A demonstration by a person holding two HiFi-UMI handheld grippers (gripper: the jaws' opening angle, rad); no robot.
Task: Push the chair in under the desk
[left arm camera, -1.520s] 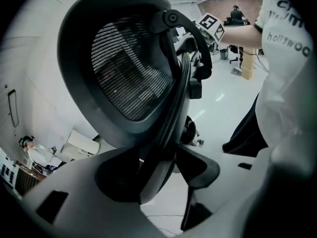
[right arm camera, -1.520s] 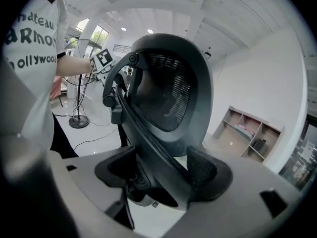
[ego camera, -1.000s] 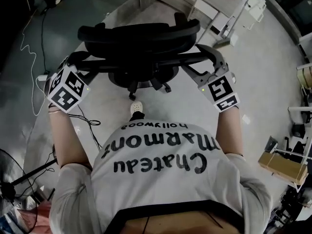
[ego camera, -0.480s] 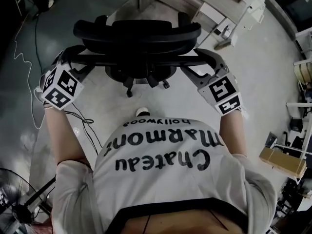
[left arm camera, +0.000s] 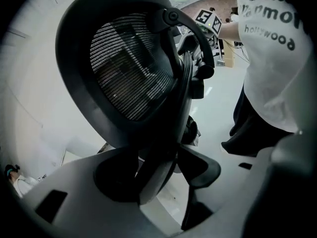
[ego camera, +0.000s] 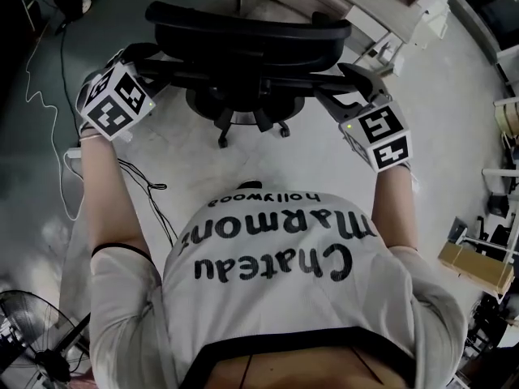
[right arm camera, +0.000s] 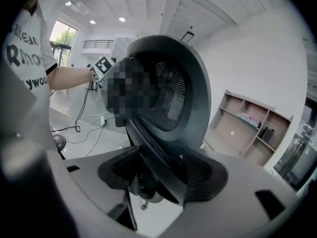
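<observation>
Matt black plastic all over the frame of the black office chair, with a fine woven mesh, rough-looking, stretched across its backrest. Beneath, a pale grey floor, smooth with a dull sheen. Near, a white cloth T-shirt, matt, printed in black. Far right, a pale shelf unit, smooth, wood-look.

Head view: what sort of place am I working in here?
Most likely an office or lab workroom: a black mesh office chair on a smooth pale floor, an open shelf unit against the wall, and loose cables and a floor fan nearby.
</observation>
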